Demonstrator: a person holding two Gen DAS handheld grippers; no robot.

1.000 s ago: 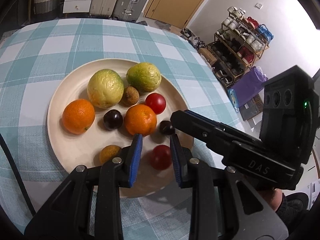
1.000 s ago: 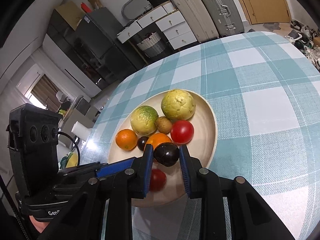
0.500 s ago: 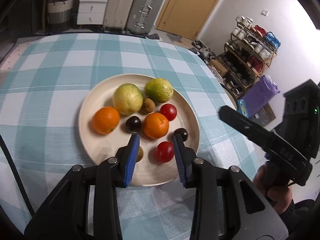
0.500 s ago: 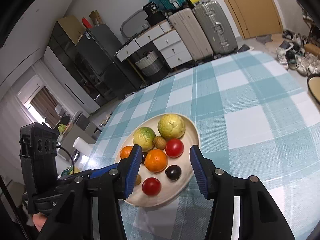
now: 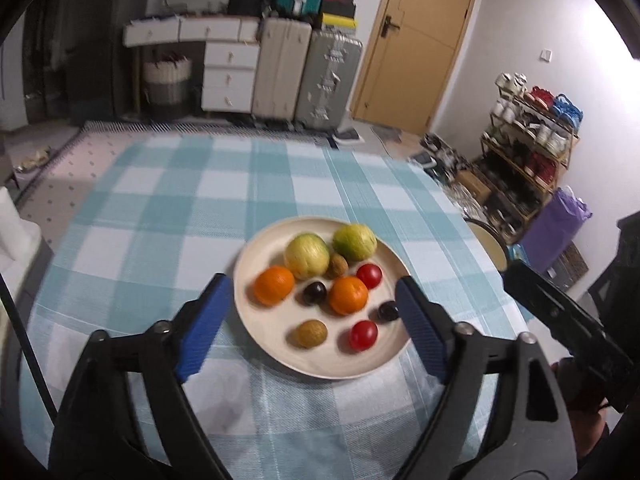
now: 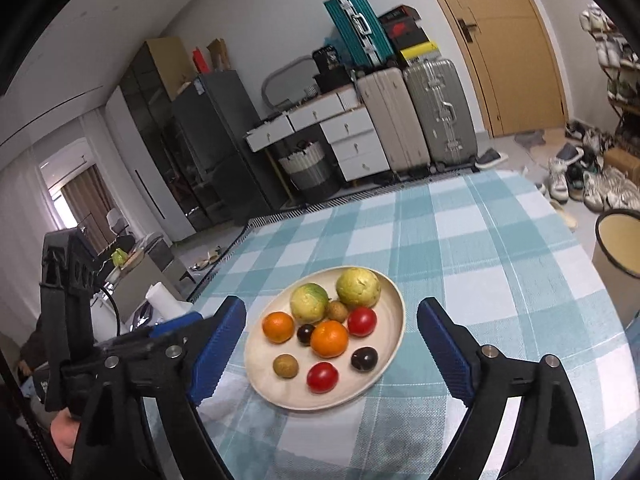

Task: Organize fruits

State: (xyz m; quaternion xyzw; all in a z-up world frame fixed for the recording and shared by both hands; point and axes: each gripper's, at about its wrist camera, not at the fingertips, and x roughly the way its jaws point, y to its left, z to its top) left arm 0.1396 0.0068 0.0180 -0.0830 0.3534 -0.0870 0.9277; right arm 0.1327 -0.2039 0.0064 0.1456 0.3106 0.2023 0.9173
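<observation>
We see the checked tabletop (image 5: 168, 216) carrying a cream plate (image 5: 256, 264) with all the fruit on it. At its far side lie two green guavas (image 5: 307, 255), nearer come two oranges (image 5: 274, 285), then two red tomatoes (image 5: 363, 334), two dark plums (image 5: 314, 293) and two small brown fruits (image 5: 308, 333). Our left gripper (image 5: 316, 322) and right gripper (image 6: 330, 352) hang above the near rim, fingers (image 5: 204, 320) having just been opening wide, nothing held between them.
</observation>
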